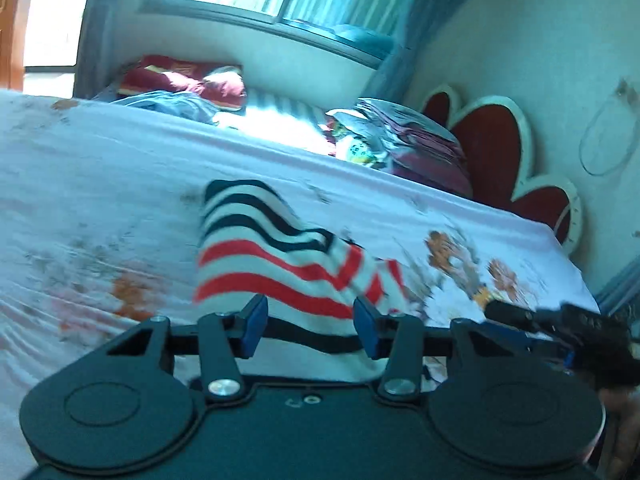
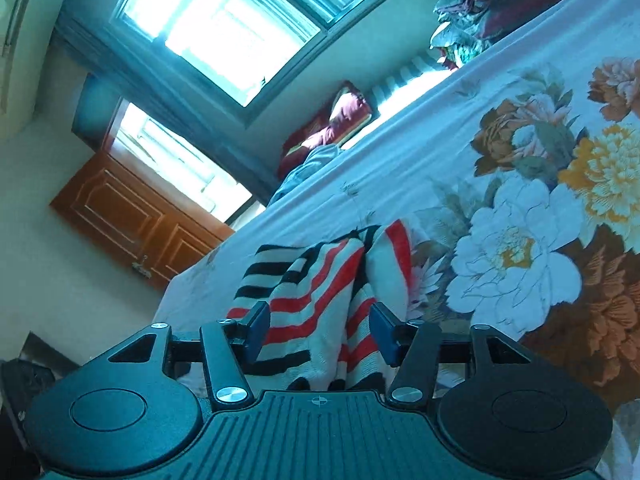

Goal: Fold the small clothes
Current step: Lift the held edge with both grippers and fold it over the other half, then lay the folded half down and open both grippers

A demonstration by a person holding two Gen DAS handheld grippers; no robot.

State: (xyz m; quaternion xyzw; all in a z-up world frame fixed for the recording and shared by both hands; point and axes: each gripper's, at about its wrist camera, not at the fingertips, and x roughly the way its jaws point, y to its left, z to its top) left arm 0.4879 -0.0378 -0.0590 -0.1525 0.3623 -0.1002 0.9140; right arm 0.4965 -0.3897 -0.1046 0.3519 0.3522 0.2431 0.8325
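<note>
A small knit garment with red, black and white stripes (image 1: 276, 256) lies rumpled on the flowered bed sheet (image 1: 100, 184). My left gripper (image 1: 310, 326) is open, its blue pads either side of the garment's near edge. The right gripper's dark body (image 1: 560, 320) shows at the right edge of the left wrist view. In the right wrist view the same garment (image 2: 308, 300) lies bunched with a fold down its middle. My right gripper (image 2: 320, 334) is open, its pads apart around the near part of the garment.
Dark red pillows (image 1: 180, 80) and a stack of folded bedding (image 1: 400, 136) lie at the far side of the bed. A red flower-shaped headboard (image 1: 492, 152) stands at the right. A window (image 2: 224, 20) and a wooden door (image 2: 132, 216) are beyond.
</note>
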